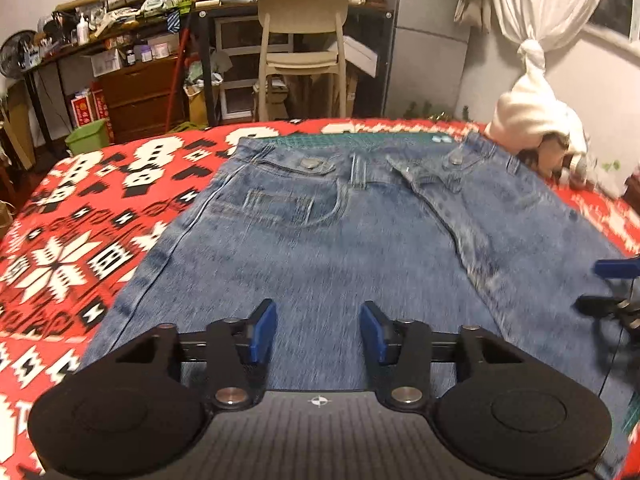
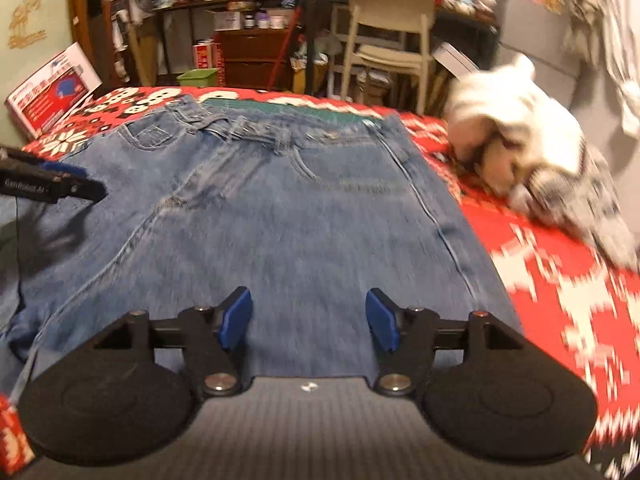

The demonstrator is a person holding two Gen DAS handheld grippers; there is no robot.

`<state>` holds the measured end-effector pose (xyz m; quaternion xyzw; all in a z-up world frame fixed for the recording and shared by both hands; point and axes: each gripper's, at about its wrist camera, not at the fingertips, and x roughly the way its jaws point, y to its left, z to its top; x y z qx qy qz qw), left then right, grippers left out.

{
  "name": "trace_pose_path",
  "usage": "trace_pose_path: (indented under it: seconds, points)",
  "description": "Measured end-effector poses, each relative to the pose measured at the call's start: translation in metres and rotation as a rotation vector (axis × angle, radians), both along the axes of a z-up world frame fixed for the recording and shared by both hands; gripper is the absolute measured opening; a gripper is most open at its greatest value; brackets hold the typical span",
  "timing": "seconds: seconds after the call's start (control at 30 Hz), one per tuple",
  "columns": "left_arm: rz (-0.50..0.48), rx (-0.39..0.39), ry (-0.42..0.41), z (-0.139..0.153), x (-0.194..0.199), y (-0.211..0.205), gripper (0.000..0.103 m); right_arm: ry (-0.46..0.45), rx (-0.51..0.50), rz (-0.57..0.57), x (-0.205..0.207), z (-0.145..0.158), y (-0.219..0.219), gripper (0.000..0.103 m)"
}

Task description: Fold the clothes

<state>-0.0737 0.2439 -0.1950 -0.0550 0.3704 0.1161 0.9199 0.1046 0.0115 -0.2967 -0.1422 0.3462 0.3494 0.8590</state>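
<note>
A pair of blue jeans (image 1: 320,232) lies flat on the red patterned blanket (image 1: 72,248), waistband at the far side, fly unbuttoned. My left gripper (image 1: 319,330) hovers over the left leg, open, nothing between its blue pads. In the right wrist view the same jeans (image 2: 280,208) spread ahead, and my right gripper (image 2: 309,318) is open above the right leg. The right gripper's fingers (image 1: 612,280) show at the right edge of the left wrist view; the left gripper's fingers (image 2: 52,186) show at the left edge of the right wrist view.
A heap of white and grey clothes (image 2: 528,148) lies on the blanket to the right of the jeans. A green mat (image 1: 360,136) peeks out under the waistband. Beyond the bed stand a beige chair (image 1: 302,52), cluttered shelves and a green bin (image 1: 88,136).
</note>
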Motion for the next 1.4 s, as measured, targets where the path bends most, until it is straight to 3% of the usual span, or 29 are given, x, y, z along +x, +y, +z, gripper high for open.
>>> trace_pose_path:
  seconds: [0.17, 0.4, 0.57, 0.67, 0.77, 0.83, 0.9, 1.13, 1.4]
  points:
    - [0.017, 0.004, -0.001, -0.004, -0.018, -0.002, 0.059, 0.038, 0.007, -0.049, -0.014, 0.005, -0.027, 0.076]
    - [0.020, 0.012, 0.014, -0.004, -0.024, -0.009, 0.061, -0.004, 0.002, 0.022, -0.030, 0.021, -0.027, 0.050]
    - [0.027, -0.009, 0.014, -0.003, -0.025, -0.006, 0.061, -0.001, 0.005, -0.019, -0.035, 0.026, -0.044, 0.051]
    - [0.028, -0.009, 0.017, -0.003, -0.025, -0.007, 0.061, 0.033, 0.043, -0.080, -0.026, 0.032, -0.060, 0.051]
    - [0.033, -0.024, 0.016, -0.001, -0.022, -0.004, 0.060, 0.005, 0.052, -0.084, -0.019, 0.041, -0.060, 0.047]
    - [0.035, -0.036, 0.016, 0.001, -0.017, -0.001, 0.060, -0.002, 0.029, -0.043, -0.011, 0.043, -0.046, 0.034]
    - [0.038, -0.038, 0.019, 0.003, -0.010, 0.002, 0.056, 0.010, 0.006, -0.010, 0.000, 0.041, -0.031, 0.030]
    - [0.065, -0.038, 0.039, 0.003, 0.016, 0.024, 0.055, 0.022, -0.023, -0.029, 0.044, 0.036, -0.010, 0.031]
    - [0.040, -0.011, 0.039, 0.011, 0.047, 0.048, 0.055, 0.004, 0.001, -0.033, 0.087, 0.057, -0.004, 0.029]
